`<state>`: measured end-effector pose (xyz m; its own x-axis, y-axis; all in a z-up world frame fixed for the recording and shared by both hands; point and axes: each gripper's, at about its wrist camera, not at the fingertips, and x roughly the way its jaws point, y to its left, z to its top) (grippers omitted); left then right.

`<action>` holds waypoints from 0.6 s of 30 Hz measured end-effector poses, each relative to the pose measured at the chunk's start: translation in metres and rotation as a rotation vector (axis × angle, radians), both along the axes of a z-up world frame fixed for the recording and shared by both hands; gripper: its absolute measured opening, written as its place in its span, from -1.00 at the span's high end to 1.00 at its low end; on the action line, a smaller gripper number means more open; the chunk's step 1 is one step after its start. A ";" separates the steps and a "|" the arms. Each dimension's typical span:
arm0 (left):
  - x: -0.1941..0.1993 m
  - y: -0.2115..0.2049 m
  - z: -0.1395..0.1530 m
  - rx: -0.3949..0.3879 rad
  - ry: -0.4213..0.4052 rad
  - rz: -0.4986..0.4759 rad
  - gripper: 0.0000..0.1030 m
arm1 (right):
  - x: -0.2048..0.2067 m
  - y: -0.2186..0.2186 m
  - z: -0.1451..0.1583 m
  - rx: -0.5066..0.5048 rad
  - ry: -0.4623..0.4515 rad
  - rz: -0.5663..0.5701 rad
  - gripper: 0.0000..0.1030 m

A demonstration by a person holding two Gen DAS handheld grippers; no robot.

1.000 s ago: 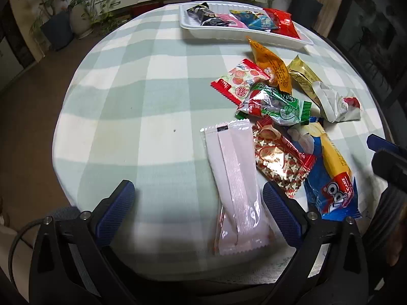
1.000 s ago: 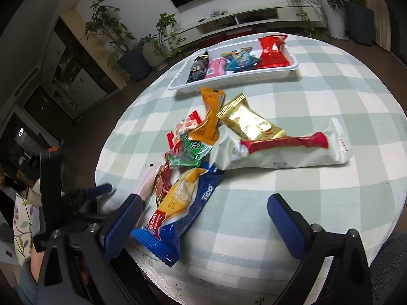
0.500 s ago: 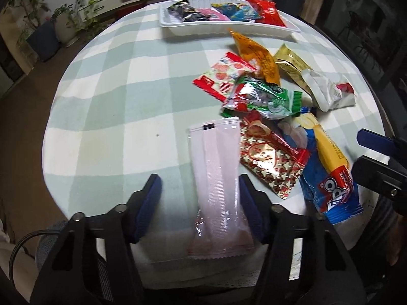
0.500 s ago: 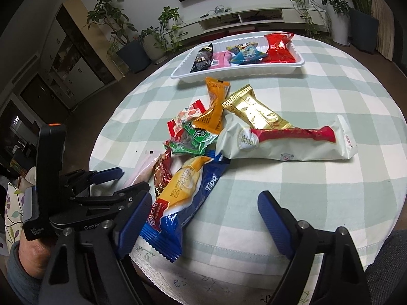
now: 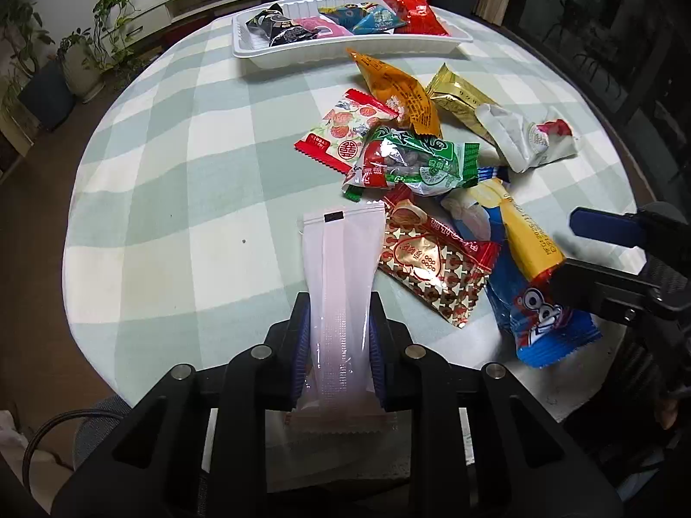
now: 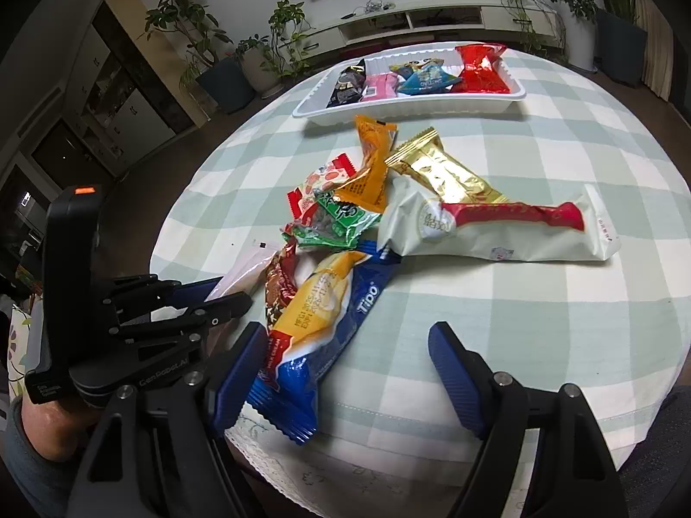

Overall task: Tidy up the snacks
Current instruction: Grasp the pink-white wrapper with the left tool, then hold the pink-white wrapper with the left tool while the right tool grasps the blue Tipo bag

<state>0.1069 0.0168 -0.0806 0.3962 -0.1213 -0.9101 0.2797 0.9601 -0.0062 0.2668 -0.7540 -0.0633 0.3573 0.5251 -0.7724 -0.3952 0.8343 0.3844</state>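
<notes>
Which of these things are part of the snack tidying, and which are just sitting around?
Part of the job:
- pale pink packet, pinched in left claw
- blue Tipo packet, between open right claw
- white tray

Just around:
- potted plants
- TV shelf

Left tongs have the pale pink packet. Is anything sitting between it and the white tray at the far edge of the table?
Nothing visible blocks a straight run: the pale pink packet has bare tablecloth up to the white tray. The loose snack pile lies to the right of that line, its red patterned packet touching the pink one's edge.
</notes>
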 end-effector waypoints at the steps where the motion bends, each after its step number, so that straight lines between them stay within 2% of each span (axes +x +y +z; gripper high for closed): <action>1: -0.001 0.001 0.001 -0.008 -0.001 0.002 0.57 | 0.001 0.001 -0.001 0.008 0.009 0.000 -0.51; 10: -0.007 0.018 0.006 -0.093 -0.018 0.035 0.57 | 0.009 0.020 -0.007 -0.018 0.059 0.020 -0.34; 16: -0.007 0.023 0.002 -0.114 -0.013 0.043 0.57 | 0.013 0.034 -0.015 -0.088 0.070 0.051 -0.10; 18: -0.006 0.024 0.001 -0.118 -0.013 0.043 0.57 | 0.013 0.034 -0.016 -0.113 0.063 0.055 0.05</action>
